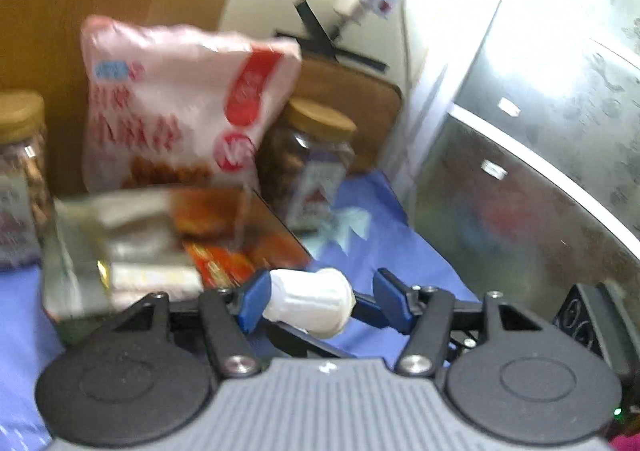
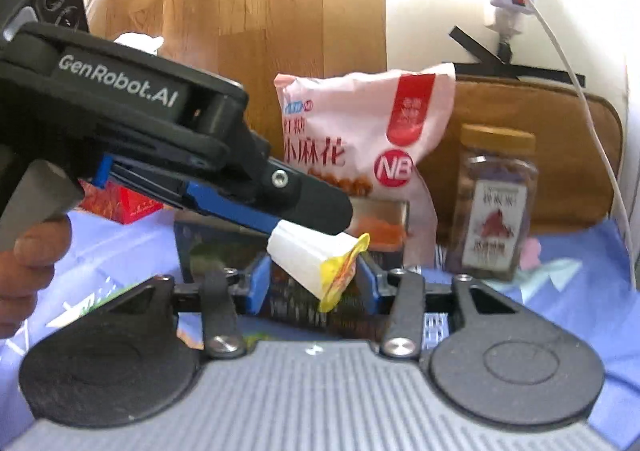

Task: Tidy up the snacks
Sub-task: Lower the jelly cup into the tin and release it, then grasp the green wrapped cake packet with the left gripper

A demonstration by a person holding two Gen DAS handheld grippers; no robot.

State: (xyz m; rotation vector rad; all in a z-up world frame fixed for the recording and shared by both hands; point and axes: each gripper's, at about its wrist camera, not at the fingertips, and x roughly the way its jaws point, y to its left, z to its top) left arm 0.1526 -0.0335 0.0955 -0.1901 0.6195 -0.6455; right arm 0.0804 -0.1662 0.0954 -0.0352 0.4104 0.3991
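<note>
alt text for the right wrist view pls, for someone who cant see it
The left gripper reaches in from the left, holding a small white cup with a yellow foil lid between the right gripper's blue fingers. Behind stand a pink snack bag and a brown-lidded jar on a blue cloth.
</note>
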